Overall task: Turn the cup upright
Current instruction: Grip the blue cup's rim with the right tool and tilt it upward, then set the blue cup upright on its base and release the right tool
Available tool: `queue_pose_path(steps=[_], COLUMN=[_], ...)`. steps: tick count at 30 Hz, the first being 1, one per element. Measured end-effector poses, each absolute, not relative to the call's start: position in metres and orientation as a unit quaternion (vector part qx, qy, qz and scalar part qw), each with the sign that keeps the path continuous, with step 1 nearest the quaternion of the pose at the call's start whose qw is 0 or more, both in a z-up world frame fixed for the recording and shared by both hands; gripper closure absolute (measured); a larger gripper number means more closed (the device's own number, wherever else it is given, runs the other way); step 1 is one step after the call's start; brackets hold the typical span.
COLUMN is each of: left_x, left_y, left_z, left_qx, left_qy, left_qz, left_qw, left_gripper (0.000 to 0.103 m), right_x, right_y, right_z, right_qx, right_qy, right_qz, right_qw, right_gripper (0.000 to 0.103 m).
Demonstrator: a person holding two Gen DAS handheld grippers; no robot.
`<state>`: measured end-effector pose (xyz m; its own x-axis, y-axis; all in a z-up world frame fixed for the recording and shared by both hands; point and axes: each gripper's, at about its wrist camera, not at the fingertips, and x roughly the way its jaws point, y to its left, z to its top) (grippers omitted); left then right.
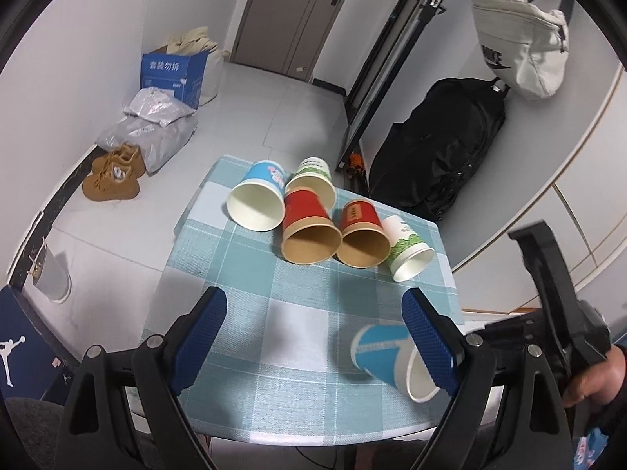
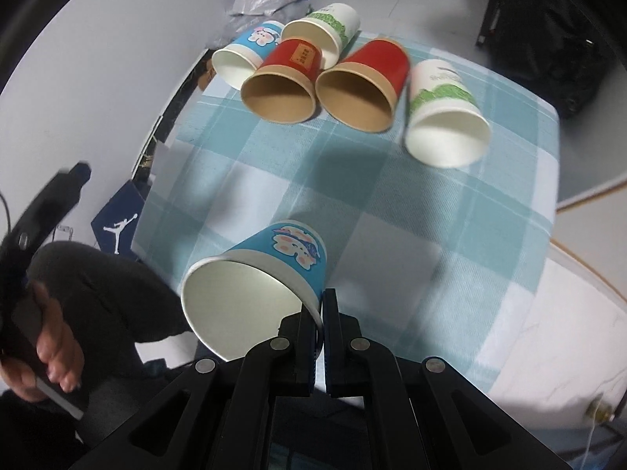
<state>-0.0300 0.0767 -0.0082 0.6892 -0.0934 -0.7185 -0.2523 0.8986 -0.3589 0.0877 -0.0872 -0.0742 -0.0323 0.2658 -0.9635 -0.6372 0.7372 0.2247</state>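
Right wrist view: the right gripper (image 2: 322, 313) pinches the rim of the blue cup (image 2: 270, 270), tilted with its mouth toward the camera, above the near part of the table (image 2: 490, 203). The left gripper (image 1: 313, 337) hangs wide apart, holding nothing. Best to rotate slowly until the base faces down, then set it flat, clear of the five cups (image 2: 352, 90) lying far across the table.

A pale tiled floor (image 1: 282, 109) runs to a grey door (image 1: 290, 11) between white walls (image 1: 78, 39), beside a black backpack (image 1: 439, 145).
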Motion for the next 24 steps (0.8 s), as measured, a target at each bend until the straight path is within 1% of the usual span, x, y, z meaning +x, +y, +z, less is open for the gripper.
queue_pose_path(steps=[6,7,9,11,12,13,15,21,23,24], left_x=[-0.025,-0.024,-0.023,-0.021,-0.021,-0.020,-0.020,-0.019,-0.020,-0.020], left_y=[0.081,0.081,0.082,0.083,0.083,0.084,0.084,0.079,0.075,0.074], left_z=[-0.014,-0.014,-0.016,-0.017,-0.017,-0.018,-0.017,-0.011,-0.007,-0.006], left_qx=[-0.230,-0.230,-0.229,-0.232,-0.234,-0.236,-0.231,-0.213,-0.201,-0.197], left_qy=[0.406,0.407,0.410,0.412,0.412,0.412,0.409,0.394,0.385,0.381], left_qz=[0.044,0.044,0.046,0.045,0.043,0.042,0.048,0.059,0.062,0.063], left_qw=[0.883,0.883,0.882,0.880,0.879,0.879,0.882,0.892,0.899,0.901], left_gripper=[0.015,0.015,0.015,0.015,0.015,0.015,0.015,0.015,0.015,0.015], right_x=[0.106,0.107,0.113,0.117,0.120,0.122,0.124,0.112,0.106,0.099], right_y=[-0.063,-0.061,-0.057,-0.056,-0.058,-0.059,-0.066,-0.095,-0.110,-0.121], right_z=[-0.089,-0.090,-0.092,-0.091,-0.090,-0.089,-0.086,-0.072,-0.061,-0.053], right_qx=[-0.150,-0.151,-0.153,-0.144,-0.134,-0.125,-0.101,-0.045,-0.014,0.006], right_qy=[0.647,0.646,0.641,0.636,0.631,0.627,0.611,0.564,0.537,0.514], right_qz=[0.339,0.340,0.339,0.339,0.341,0.342,0.343,0.337,0.336,0.333], right_qw=[0.666,0.667,0.671,0.678,0.685,0.688,0.706,0.753,0.774,0.791], right_gripper=[0.101,0.098,0.098,0.094,0.087,0.072,0.054,0.054,0.050,0.045])
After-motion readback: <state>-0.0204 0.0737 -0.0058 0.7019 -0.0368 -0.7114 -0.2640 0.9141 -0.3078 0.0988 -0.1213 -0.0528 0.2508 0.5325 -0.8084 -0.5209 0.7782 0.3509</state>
